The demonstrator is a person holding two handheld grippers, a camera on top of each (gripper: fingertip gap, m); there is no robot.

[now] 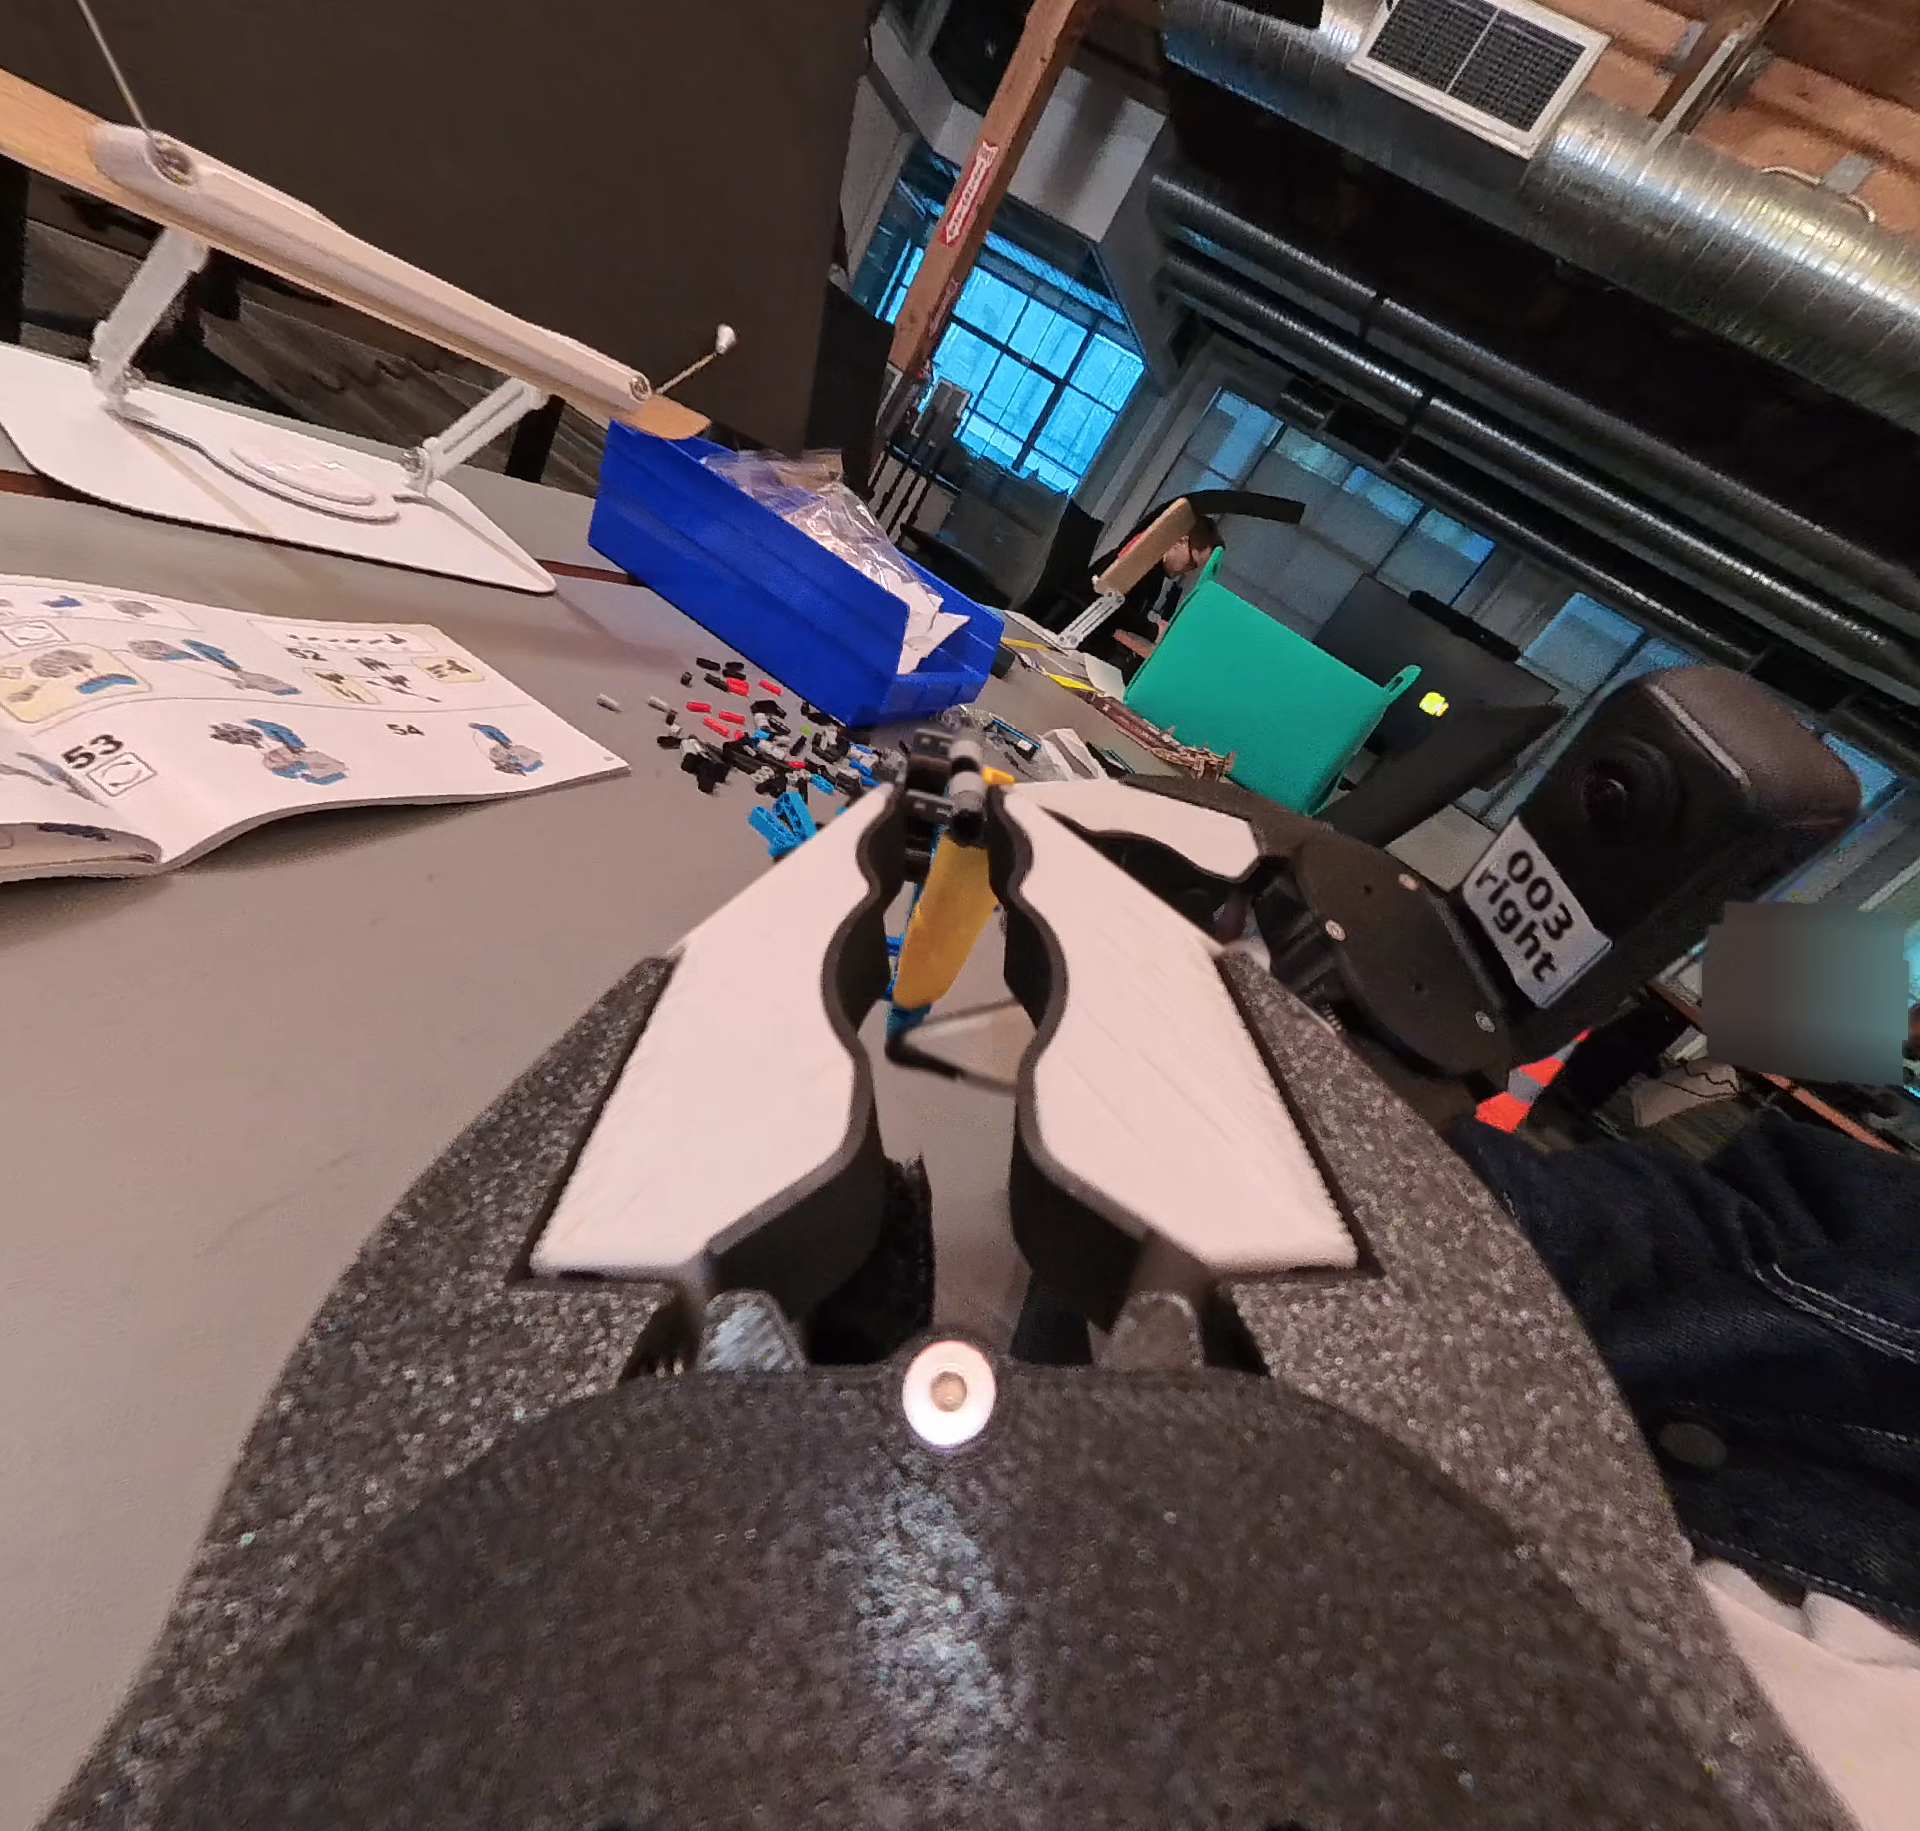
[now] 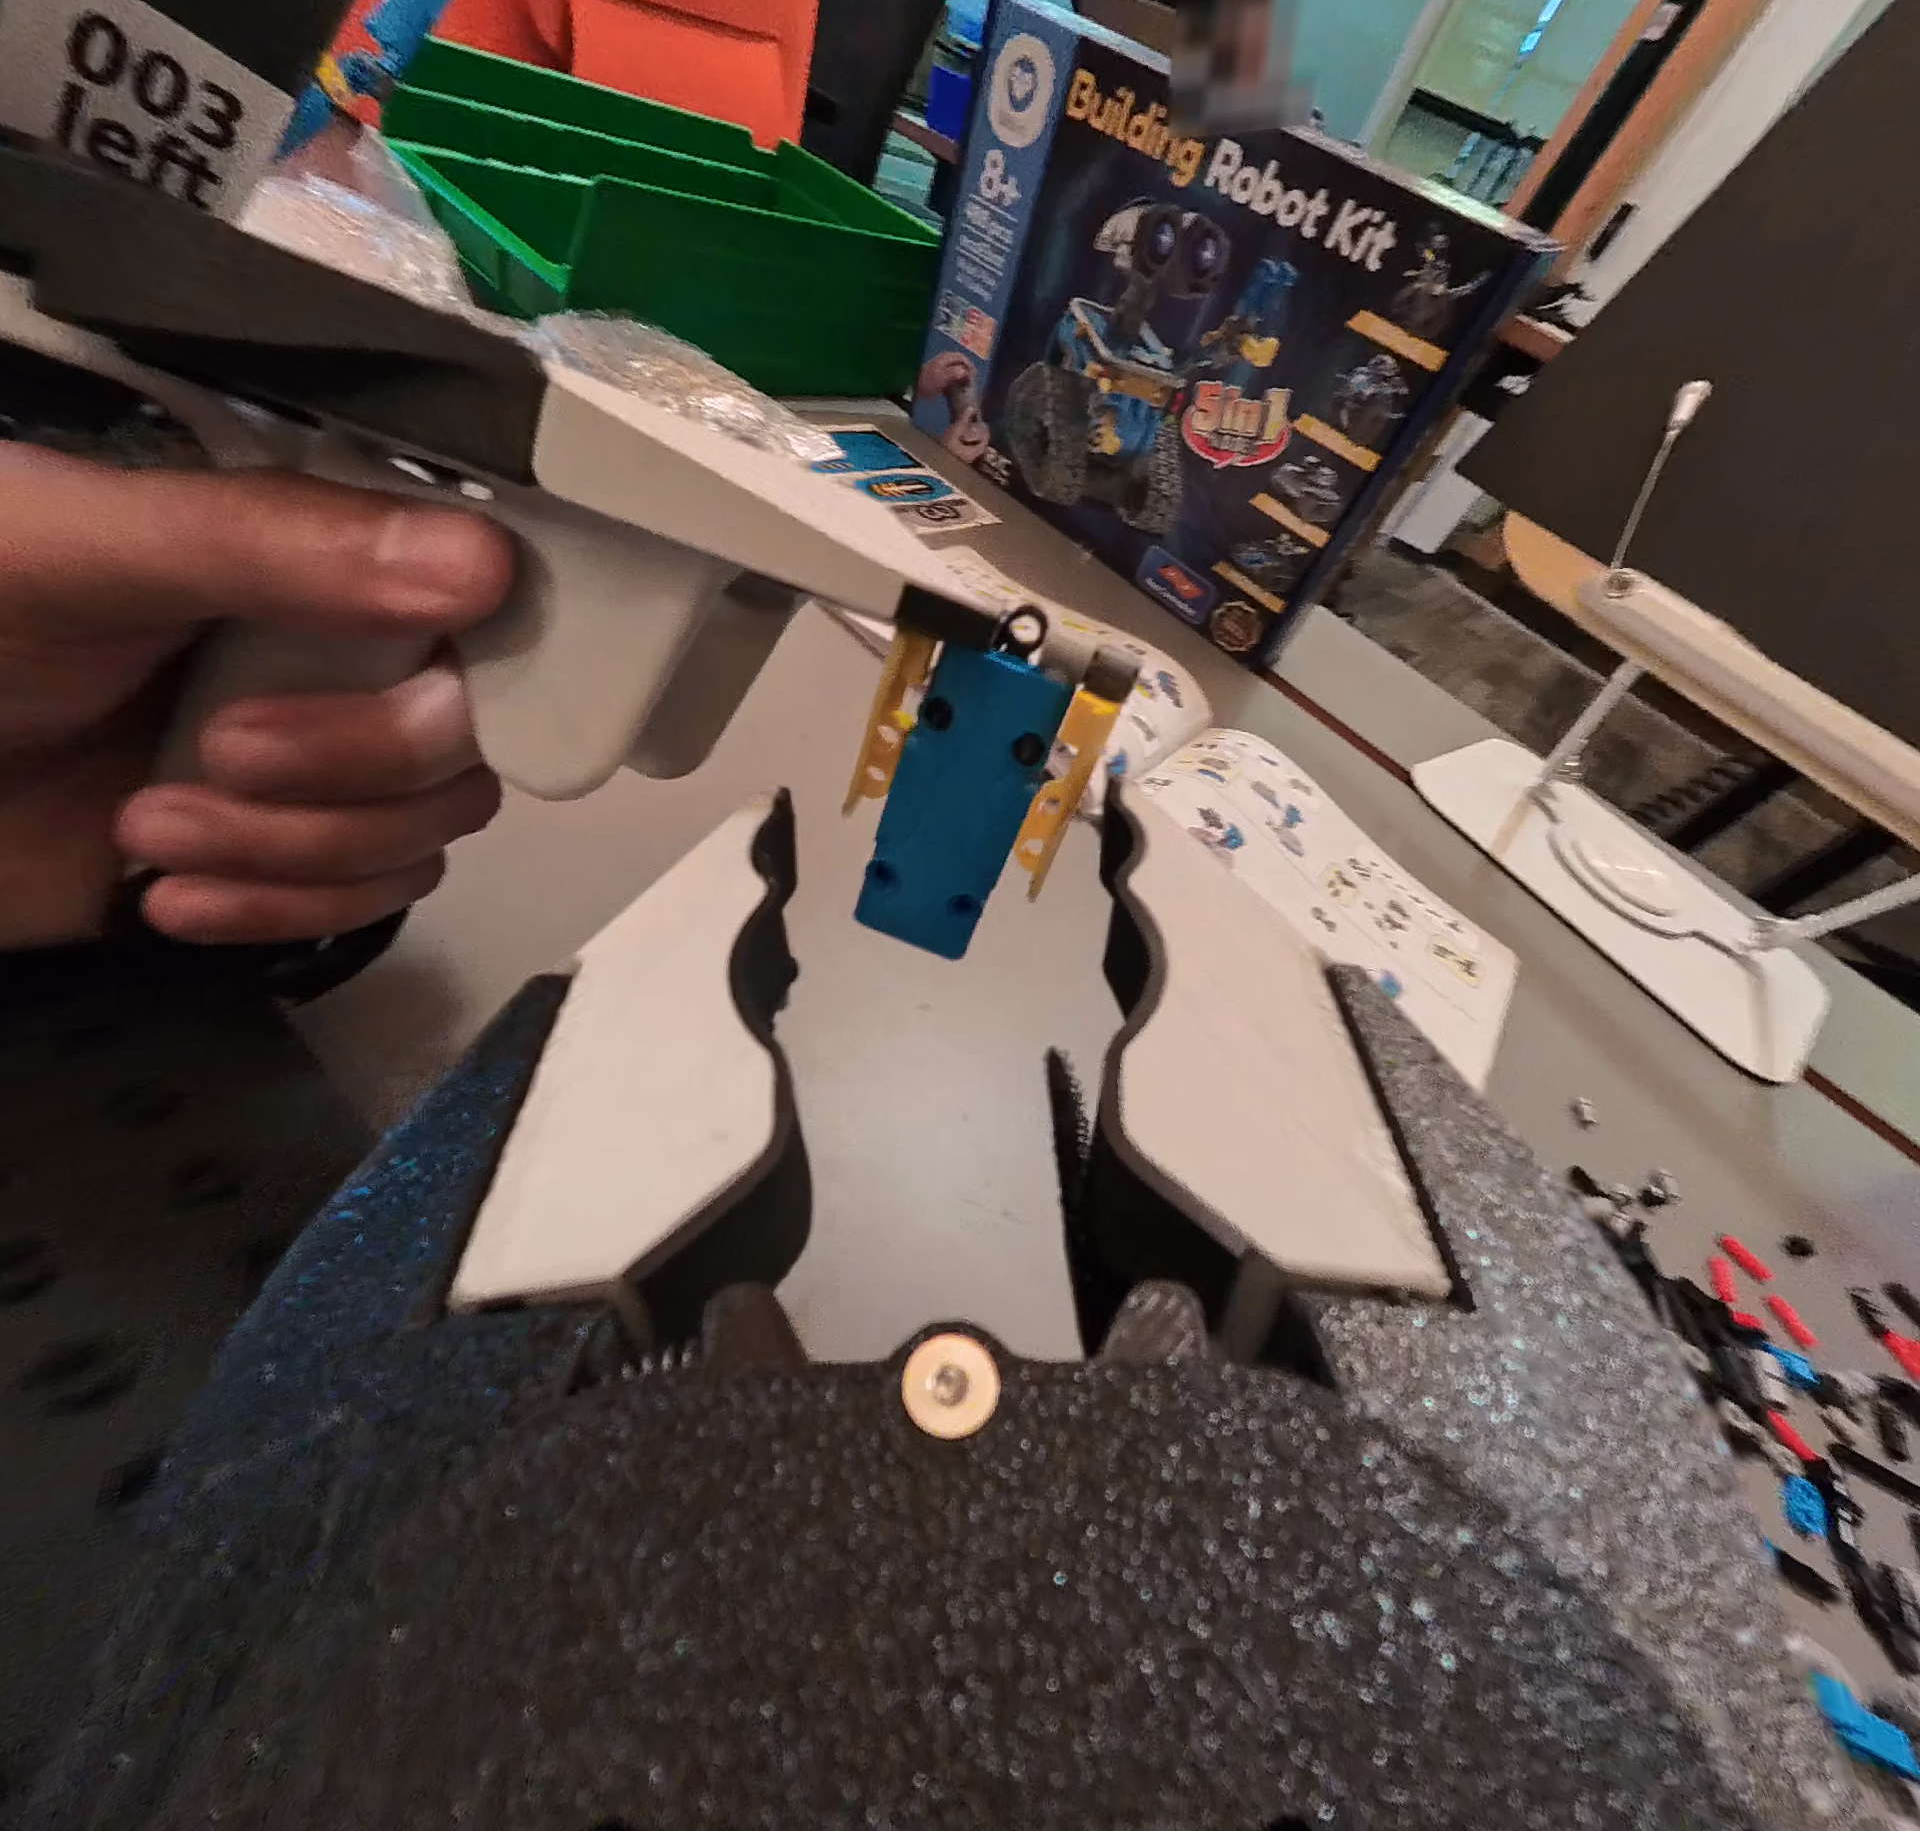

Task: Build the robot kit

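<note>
Left tongs clamped on blue-yellow brick assembly; right tongs apart; printed kit box behind.

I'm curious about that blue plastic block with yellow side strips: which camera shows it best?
The right wrist view: the blue plastic block with yellow side strips hangs face-on from the left gripper. The left wrist view shows only a yellow strip edge-on between its own fingers.

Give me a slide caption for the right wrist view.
Open right gripper faces a blue-and-yellow assembly hanging from the left gripper.
</note>
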